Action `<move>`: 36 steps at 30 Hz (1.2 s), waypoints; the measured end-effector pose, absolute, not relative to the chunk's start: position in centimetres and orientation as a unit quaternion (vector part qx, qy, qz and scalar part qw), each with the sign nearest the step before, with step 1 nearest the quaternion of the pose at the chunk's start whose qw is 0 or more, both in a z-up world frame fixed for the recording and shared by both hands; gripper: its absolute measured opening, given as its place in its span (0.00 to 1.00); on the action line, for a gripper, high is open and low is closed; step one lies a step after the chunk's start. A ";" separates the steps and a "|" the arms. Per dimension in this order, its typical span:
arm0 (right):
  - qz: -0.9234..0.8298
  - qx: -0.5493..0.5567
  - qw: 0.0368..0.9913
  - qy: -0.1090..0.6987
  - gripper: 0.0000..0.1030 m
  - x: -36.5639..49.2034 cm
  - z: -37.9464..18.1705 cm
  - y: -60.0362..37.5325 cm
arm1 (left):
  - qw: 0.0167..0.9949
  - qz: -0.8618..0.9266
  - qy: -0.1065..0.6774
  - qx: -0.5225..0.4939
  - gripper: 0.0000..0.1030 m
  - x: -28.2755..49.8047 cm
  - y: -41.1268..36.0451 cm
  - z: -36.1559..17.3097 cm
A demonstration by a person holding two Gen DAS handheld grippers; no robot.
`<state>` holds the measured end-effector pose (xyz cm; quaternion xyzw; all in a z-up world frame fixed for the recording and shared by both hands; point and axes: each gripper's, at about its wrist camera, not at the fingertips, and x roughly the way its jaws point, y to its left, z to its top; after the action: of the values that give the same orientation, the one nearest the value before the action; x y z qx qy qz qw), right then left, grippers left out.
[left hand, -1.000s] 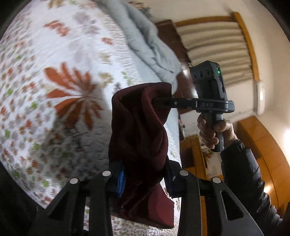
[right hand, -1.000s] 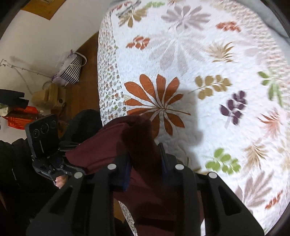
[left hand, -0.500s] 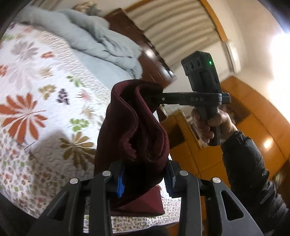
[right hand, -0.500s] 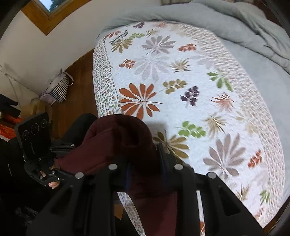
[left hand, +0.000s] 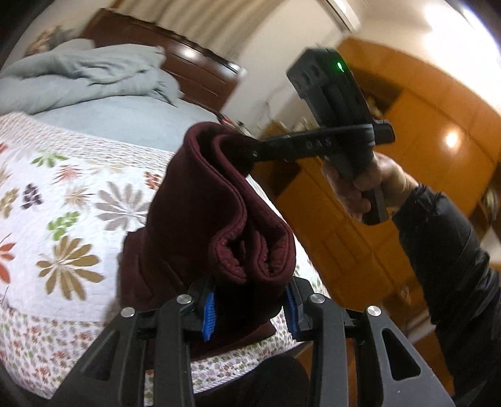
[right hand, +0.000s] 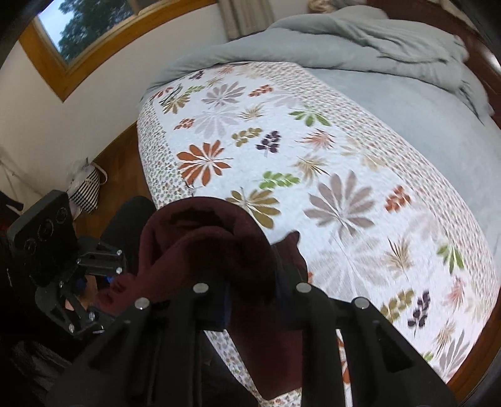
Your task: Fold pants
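Observation:
Dark maroon pants hang bunched in the air over the near edge of the bed. My left gripper is shut on a thick rolled hem of them between its blue pads. My right gripper pinches the far upper corner of the same cloth, with a hand on its handle. In the right wrist view the pants fill the jaws of the right gripper, which are closing on the fabric. The left gripper holds the other end at lower left. The rest of the pants droops below, out of sight.
A floral quilt covers the bed, with a rumpled grey duvet at the headboard end. Wooden cabinets stand to the right of the bed. A striped bag sits on the wooden floor by the wall under a window.
Both grippers have risen with the pants still held, and the bed now lies lower and farther off. The left wrist view has rolled, bringing the cabinets and headboard into sight.

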<state>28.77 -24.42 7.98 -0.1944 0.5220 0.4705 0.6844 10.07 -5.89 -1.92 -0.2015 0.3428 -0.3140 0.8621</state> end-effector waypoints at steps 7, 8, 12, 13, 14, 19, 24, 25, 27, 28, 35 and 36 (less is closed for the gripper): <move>0.457 -0.176 0.704 0.514 0.18 27.5 5.5 -31.3 | 0.847 -0.349 0.382 -0.125 0.33 10.7 -13.6 -4.1; 0.455 -0.173 0.706 0.514 0.18 27.3 4.8 -32.4 | 0.845 -0.351 0.387 -0.118 0.33 10.6 -14.3 -4.3; 0.445 -0.165 0.714 0.515 0.18 26.8 2.2 -35.6 | 0.831 -0.361 0.414 -0.089 0.33 11.3 -17.9 -6.7; 0.442 -0.162 0.715 0.517 0.18 26.7 1.3 -36.5 | 0.826 -0.364 0.423 -0.083 0.33 11.6 -18.7 -7.5; 0.439 -0.158 0.715 0.520 0.18 26.7 0.5 -37.3 | 0.822 -0.365 0.429 -0.079 0.33 11.7 -19.3 -8.0; 0.427 -0.130 0.715 0.538 0.18 26.4 -3.8 -40.5 | 0.800 -0.372 0.468 -0.052 0.33 12.4 -22.5 -11.8; 0.415 -0.090 0.715 0.555 0.18 26.2 -7.8 -43.5 | 0.783 -0.376 0.495 -0.036 0.33 12.8 -24.6 -14.6; 0.410 -0.074 0.715 0.561 0.19 26.2 -8.8 -44.3 | 0.780 -0.377 0.499 -0.030 0.33 12.8 -24.9 -15.1; 0.388 -0.041 0.718 0.577 0.31 26.3 -10.2 -45.9 | 0.769 -0.385 0.510 -0.019 0.39 13.0 -25.5 -15.8; 0.370 -0.016 0.719 0.589 0.37 26.4 -11.1 -46.9 | 0.761 -0.397 0.513 -0.022 0.43 13.0 -25.7 -15.8; 0.270 0.241 0.728 0.582 0.53 21.7 -16.0 -55.2 | 0.683 -0.494 0.511 -0.168 0.79 12.2 -20.2 -15.0; 0.270 0.266 0.731 0.568 0.57 20.7 -15.9 -55.4 | 0.686 -0.495 0.504 -0.174 0.80 11.8 -20.1 -15.0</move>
<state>20.73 -55.36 -15.88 0.2657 0.5675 0.2704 0.7309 11.75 -20.13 -14.99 -0.1745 0.5039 -0.4951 0.6859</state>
